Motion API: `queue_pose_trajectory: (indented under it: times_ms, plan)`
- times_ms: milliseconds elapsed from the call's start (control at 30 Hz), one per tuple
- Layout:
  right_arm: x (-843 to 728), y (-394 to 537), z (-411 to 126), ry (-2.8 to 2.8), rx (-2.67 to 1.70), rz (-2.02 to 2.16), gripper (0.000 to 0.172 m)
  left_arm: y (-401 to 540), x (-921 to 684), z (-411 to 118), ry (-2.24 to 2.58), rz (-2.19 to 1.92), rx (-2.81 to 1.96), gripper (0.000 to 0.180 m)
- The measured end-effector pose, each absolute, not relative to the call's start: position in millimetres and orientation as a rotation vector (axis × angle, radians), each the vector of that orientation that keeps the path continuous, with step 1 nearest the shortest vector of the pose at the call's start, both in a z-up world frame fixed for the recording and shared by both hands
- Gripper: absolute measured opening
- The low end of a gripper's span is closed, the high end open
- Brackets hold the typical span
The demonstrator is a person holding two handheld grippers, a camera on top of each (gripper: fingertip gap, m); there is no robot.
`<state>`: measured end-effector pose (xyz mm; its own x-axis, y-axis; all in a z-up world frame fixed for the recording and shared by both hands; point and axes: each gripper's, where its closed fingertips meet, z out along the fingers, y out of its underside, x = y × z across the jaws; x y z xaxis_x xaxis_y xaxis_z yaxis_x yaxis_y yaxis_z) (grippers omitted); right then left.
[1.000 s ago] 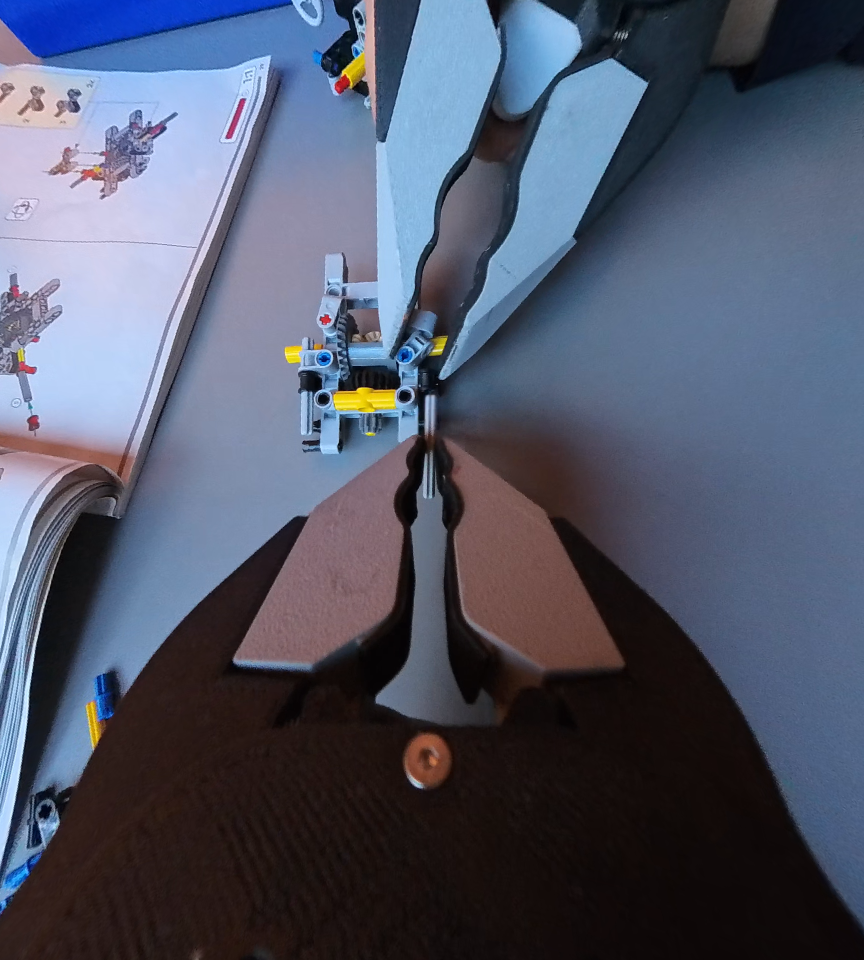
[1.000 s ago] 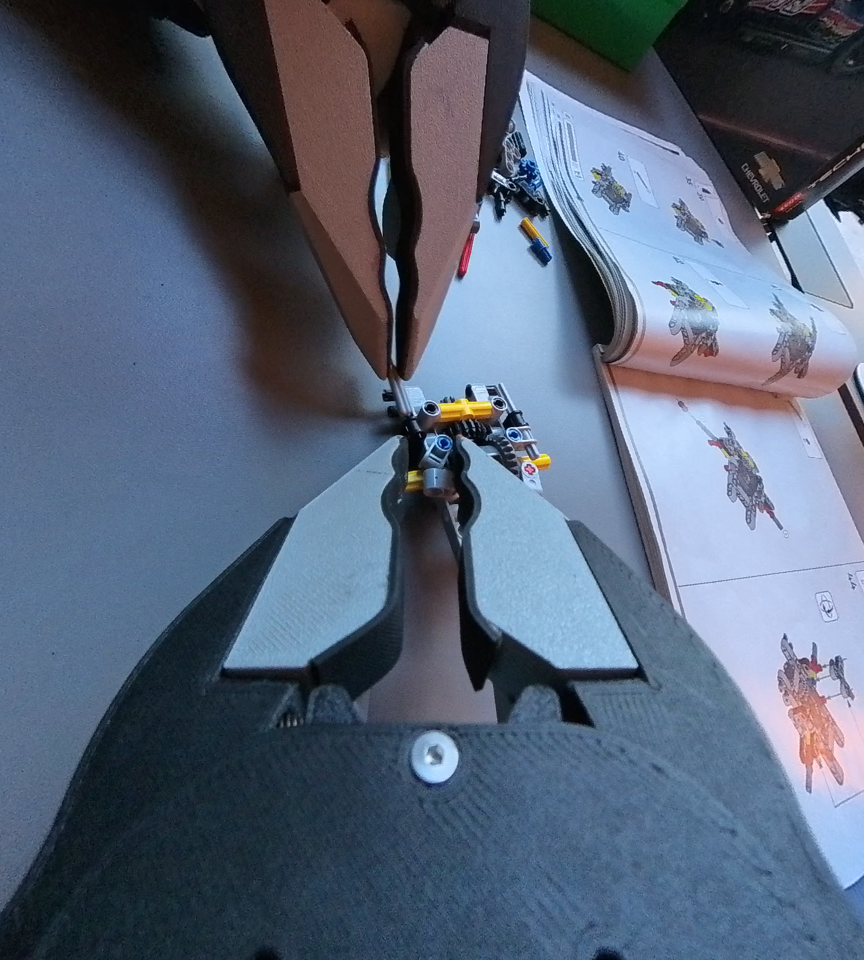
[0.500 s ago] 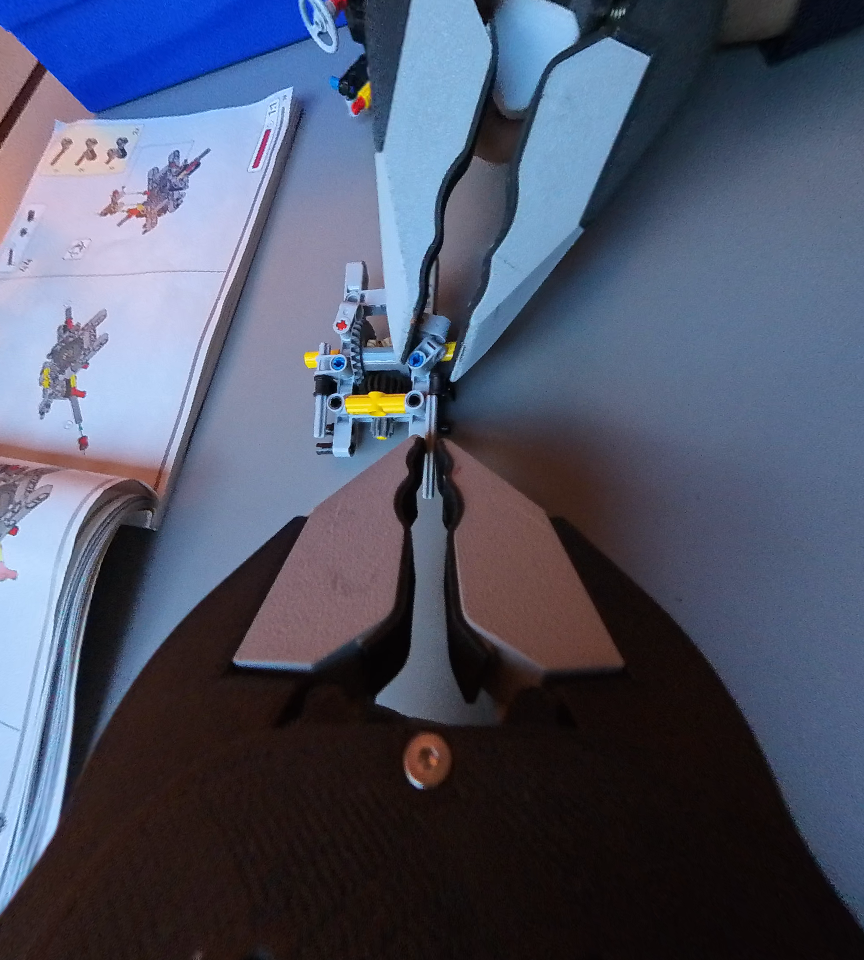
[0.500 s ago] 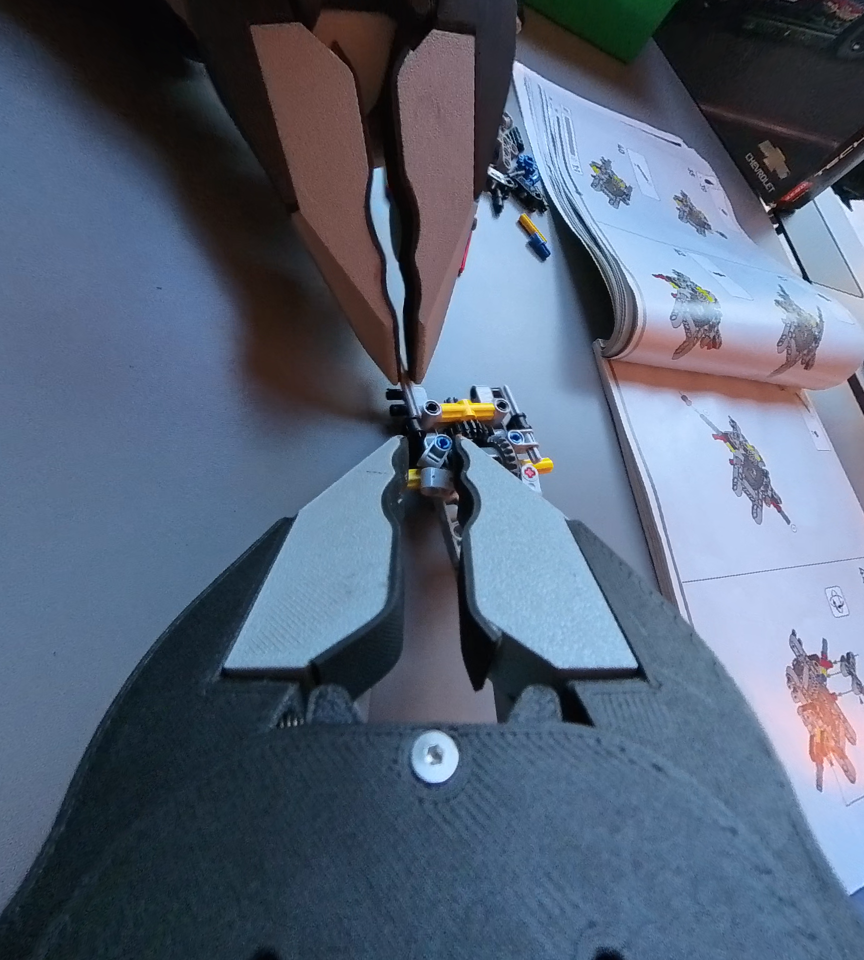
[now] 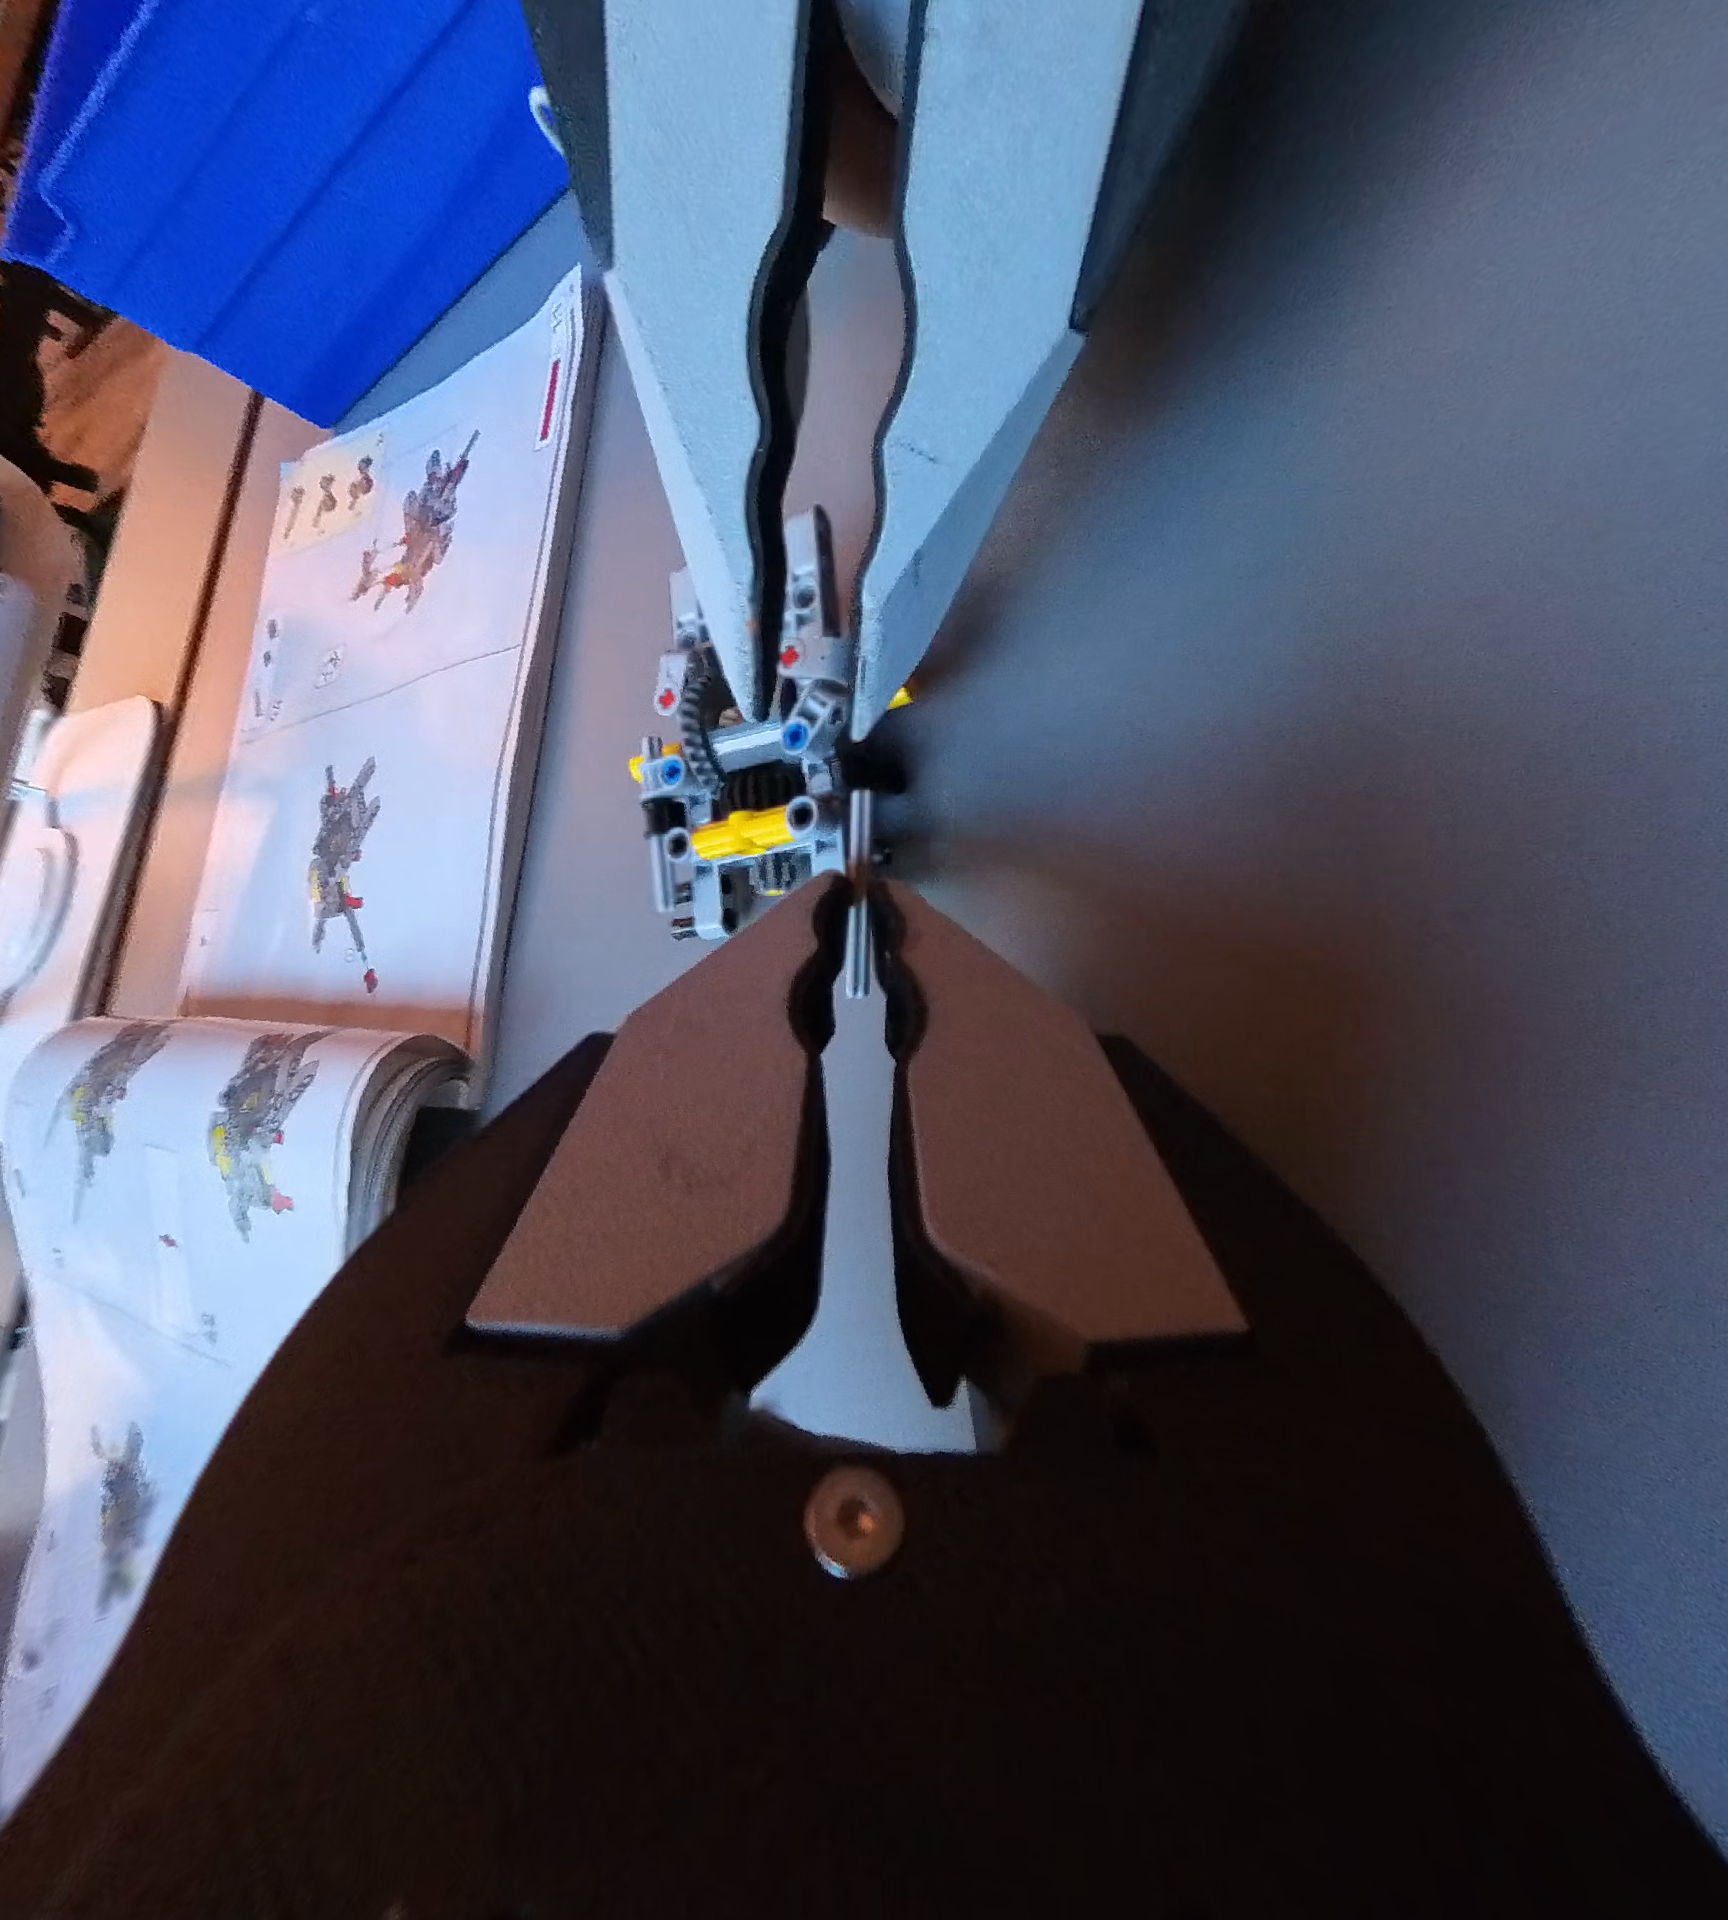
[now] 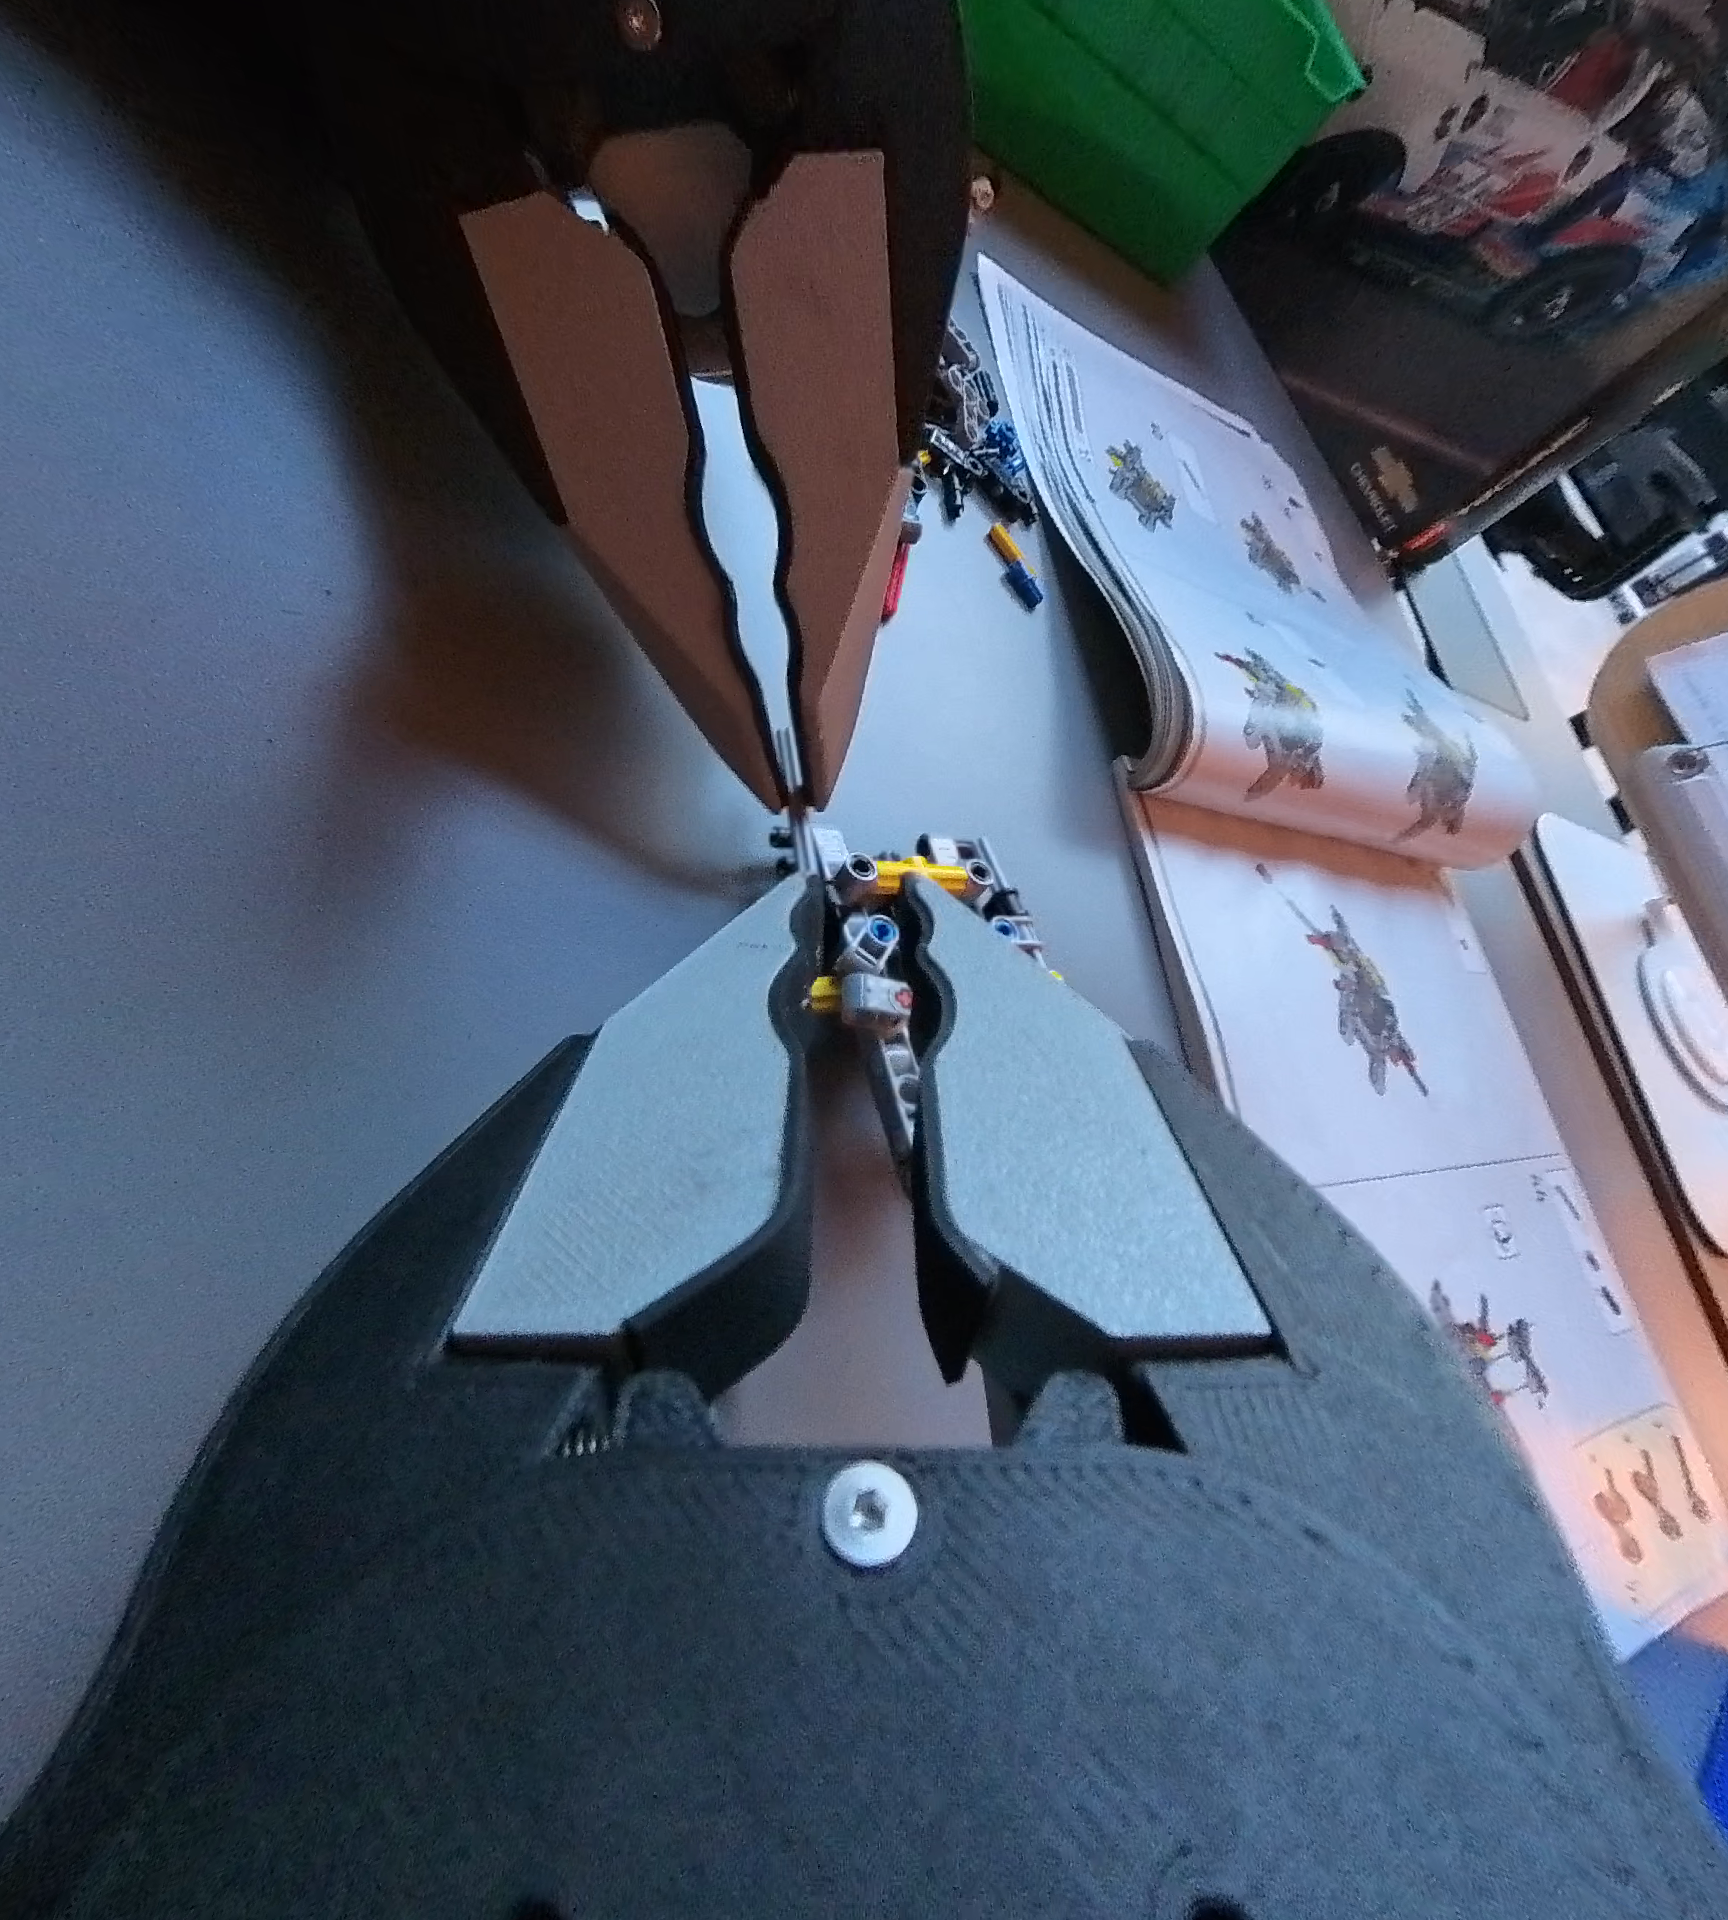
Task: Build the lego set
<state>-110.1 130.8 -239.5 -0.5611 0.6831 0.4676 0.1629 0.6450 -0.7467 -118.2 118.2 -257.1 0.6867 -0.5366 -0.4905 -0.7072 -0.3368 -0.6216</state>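
My left gripper [image 5: 858, 906], with brown pads, is shut on a thin grey axle [image 5: 858, 935]. The axle's far end meets the right side of a small grey, yellow and black brick assembly [image 5: 735, 821], by a black piece [image 5: 872, 769]. My right gripper [image 6: 860, 896], with grey pads, is shut on that assembly [image 6: 927, 868] from the opposite side, with a grey connector [image 6: 875, 995] between its pads. The right gripper also shows in the left wrist view [image 5: 806, 717]. In the right wrist view the left gripper [image 6: 792, 802] pinches the axle [image 6: 789, 779] at the very tips.
A grey table [image 5: 1411, 831] lies below. An open instruction booklet [image 5: 372, 748] lies beside the assembly and shows in the right wrist view [image 6: 1307, 727]. A blue bin [image 5: 268, 177], a green bin [image 6: 1151, 114], a toy car box [image 6: 1566, 208] and loose small pieces [image 6: 985, 457] lie farther off. The tips of both grippers are at nearly the same place.
Both views have tilted and more of the surroundings shows. My right gripper has slid further over the assembly and its pads have narrowed a little. The axle stays in my left gripper's grasp.
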Motion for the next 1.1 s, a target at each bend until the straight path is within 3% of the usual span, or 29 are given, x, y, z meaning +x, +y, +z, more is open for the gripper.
queue_pose_trajectory:
  times_ms: [300, 1100]
  plan:
    - [-109, 116, -236, -2.084, -0.602, 0.872, 0.008, 107, -104, -233, 0.673, -0.378, -2.06, 0.001]
    - [-104, 105, -239, -2.137, -0.588, 0.935, 0.001, 106, -104, -240, 0.651, -0.458, -2.094, 0.002]
